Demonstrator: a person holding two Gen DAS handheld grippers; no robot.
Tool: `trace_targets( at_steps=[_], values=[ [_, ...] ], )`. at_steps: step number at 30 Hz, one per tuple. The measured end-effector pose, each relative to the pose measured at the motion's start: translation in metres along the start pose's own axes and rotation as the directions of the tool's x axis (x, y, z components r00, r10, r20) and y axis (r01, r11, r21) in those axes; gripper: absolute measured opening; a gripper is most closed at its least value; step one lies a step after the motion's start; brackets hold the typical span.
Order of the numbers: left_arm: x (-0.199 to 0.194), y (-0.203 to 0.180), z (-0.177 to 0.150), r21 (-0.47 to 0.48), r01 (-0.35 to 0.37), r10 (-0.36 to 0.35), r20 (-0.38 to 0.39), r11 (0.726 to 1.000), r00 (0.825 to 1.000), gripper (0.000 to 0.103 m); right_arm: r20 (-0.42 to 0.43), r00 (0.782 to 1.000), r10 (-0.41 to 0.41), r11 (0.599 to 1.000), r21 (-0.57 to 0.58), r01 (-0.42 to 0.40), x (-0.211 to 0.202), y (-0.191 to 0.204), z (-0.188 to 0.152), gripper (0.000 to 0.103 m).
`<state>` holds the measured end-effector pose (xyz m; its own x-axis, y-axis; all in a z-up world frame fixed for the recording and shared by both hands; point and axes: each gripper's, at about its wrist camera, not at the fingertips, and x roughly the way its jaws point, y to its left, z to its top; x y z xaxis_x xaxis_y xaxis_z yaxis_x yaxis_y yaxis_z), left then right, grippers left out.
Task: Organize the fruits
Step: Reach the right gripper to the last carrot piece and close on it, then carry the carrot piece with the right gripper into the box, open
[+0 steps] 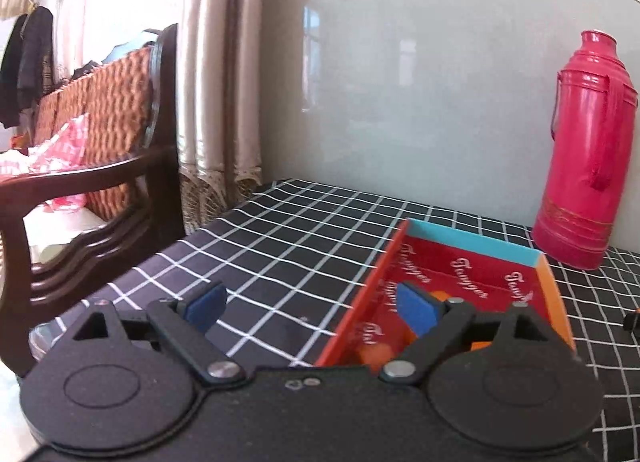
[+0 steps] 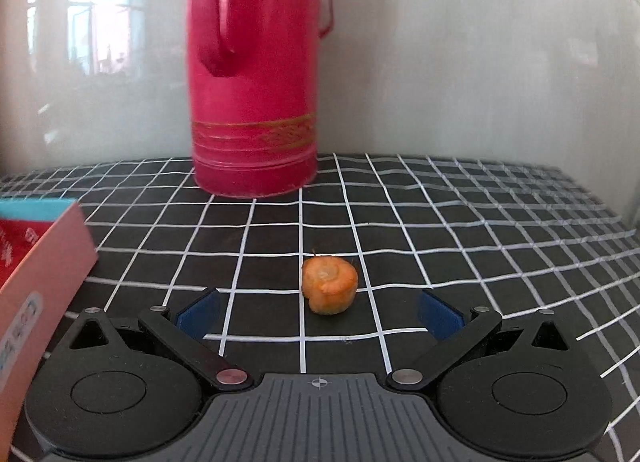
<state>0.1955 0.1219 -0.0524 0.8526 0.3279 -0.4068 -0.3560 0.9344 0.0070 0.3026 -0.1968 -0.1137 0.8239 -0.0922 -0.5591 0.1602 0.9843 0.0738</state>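
Your right tool (image 2: 318, 312) is spread wide with nothing in it, and the carrot chunk (image 2: 329, 285) sits on the checkered counter (image 2: 480, 230) dead center of the frame, just ahead of the fingers. Your left tool (image 1: 310, 304) is spread apart too, hovering at the red box (image 1: 460, 270) at lower right, pink thermos (image 1: 580, 150) behind it.

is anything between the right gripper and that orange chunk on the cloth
Nothing visible. The right hand-held gripper is open, and the carrot chunk sits on bare checkered tablecloth just ahead of its fingertips. The pink thermos stands well behind it, and the red box is off to the left.
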Motion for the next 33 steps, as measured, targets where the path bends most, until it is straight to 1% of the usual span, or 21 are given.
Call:
trace_targets(
  at_steps=[2, 7, 8, 9, 10, 11, 13, 14, 17, 18, 22, 27, 30, 31, 33],
  values=[
    [-0.002, 0.006, -0.001, -0.001, -0.011, 0.011, 0.005, 1.0, 1.0, 0.087, -0.007, 1.0, 0.0, 1.0, 0.015, 0.0, 0.006, -0.001, 0.003, 0.103],
    [-0.003, 0.018, -0.004, -0.001, -0.037, 0.037, 0.011, 0.999, 0.999, 0.087, -0.009, 1.0, -0.009, 1.0, 0.001, 0.009, 0.016, 0.004, 0.008, 0.101],
    [-0.004, 0.021, -0.004, -0.002, -0.042, 0.042, 0.013, 0.999, 0.999, 0.087, -0.011, 1.0, -0.004, 1.0, -0.001, 0.004, 0.018, 0.006, 0.009, 0.083],
    [-0.003, 0.022, -0.004, -0.004, -0.048, 0.048, 0.017, 0.999, 0.999, 0.088, -0.027, 1.0, -0.003, 1.0, -0.008, 0.003, 0.021, 0.008, 0.009, 0.059],
    [-0.003, 0.024, -0.005, -0.003, -0.053, 0.053, 0.017, 0.999, 0.998, 0.088, -0.038, 0.999, -0.009, 1.0, -0.013, 0.009, 0.024, 0.009, 0.009, 0.053],
    [-0.001, 0.025, -0.005, -0.004, -0.058, 0.058, 0.013, 0.998, 0.998, 0.088, -0.039, 0.999, -0.001, 1.0, -0.007, 0.0, 0.025, 0.009, 0.009, 0.051],
    [0.001, 0.029, -0.006, -0.012, -0.057, 0.057, 0.001, 0.998, 0.998, 0.088, -0.042, 0.999, -0.002, 1.0, -0.005, 0.002, 0.025, 0.008, 0.01, 0.051],
    [0.002, 0.029, -0.006, -0.016, -0.056, 0.056, -0.003, 0.998, 0.998, 0.088, -0.041, 0.999, -0.002, 1.0, -0.011, 0.001, 0.026, 0.008, 0.009, 0.049],
    [0.004, 0.03, -0.006, -0.028, -0.052, 0.052, -0.009, 0.998, 0.999, 0.088, -0.037, 0.999, 0.014, 1.0, -0.02, -0.014, 0.024, 0.011, 0.008, 0.039],
    [0.004, 0.03, -0.006, -0.026, -0.053, 0.053, -0.008, 0.998, 0.999, 0.088, -0.035, 0.999, 0.019, 0.999, -0.028, -0.02, 0.023, 0.013, 0.008, 0.034],
    [0.003, 0.032, -0.007, -0.025, -0.06, 0.06, -0.003, 0.998, 0.998, 0.088, -0.017, 0.999, 0.038, 0.998, -0.044, -0.039, 0.015, 0.018, 0.006, 0.029],
    [0.003, 0.038, -0.006, -0.056, -0.082, 0.082, -0.004, 0.995, 0.997, 0.089, 0.032, 0.993, 0.112, 0.992, -0.064, -0.11, -0.002, 0.031, 0.008, 0.029],
    [0.004, 0.04, -0.006, -0.069, -0.089, 0.088, -0.009, 0.994, 0.996, 0.089, 0.068, 0.975, 0.211, 0.976, -0.073, -0.206, -0.02, 0.041, 0.009, 0.029],
    [0.003, 0.041, -0.005, -0.071, -0.09, 0.09, -0.009, 0.993, 0.996, 0.089, 0.084, 0.965, 0.247, 0.967, -0.087, -0.24, -0.028, 0.047, 0.009, 0.029],
    [0.002, 0.041, -0.005, -0.072, -0.091, 0.091, -0.005, 0.993, 0.996, 0.089, 0.111, 0.939, 0.326, 0.943, -0.113, -0.314, -0.044, 0.057, 0.008, 0.029]
  ],
)
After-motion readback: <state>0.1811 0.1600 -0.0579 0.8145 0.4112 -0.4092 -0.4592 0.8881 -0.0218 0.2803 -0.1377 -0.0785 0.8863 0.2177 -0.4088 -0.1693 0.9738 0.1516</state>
